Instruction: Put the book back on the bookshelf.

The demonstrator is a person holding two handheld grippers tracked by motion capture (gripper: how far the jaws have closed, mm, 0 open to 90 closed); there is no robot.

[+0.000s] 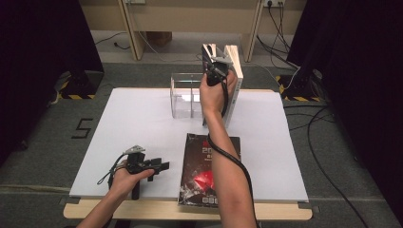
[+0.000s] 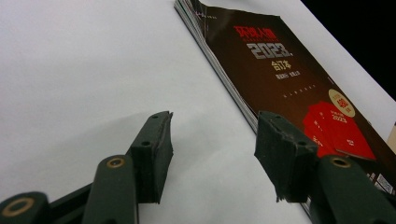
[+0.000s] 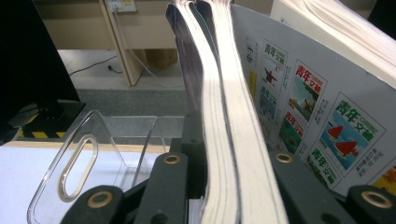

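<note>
A standing magazine (image 3: 224, 140) is clamped between the right gripper (image 1: 217, 66) jaws at twelve o'clock, apparently just beside the clear rack (image 1: 186, 95). The left gripper (image 1: 159, 167) is held wide open and empty at seven o'clock, near the flat dark magazine (image 1: 199, 166).

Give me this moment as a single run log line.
right claw: shut on upright book beside clear rack | left claw: open, empty, over table | dark magazine: flat near front edge

thick book (image 3: 229, 154) | upright, held on edge | beside clear rack (image 3: 79, 163)
</note>
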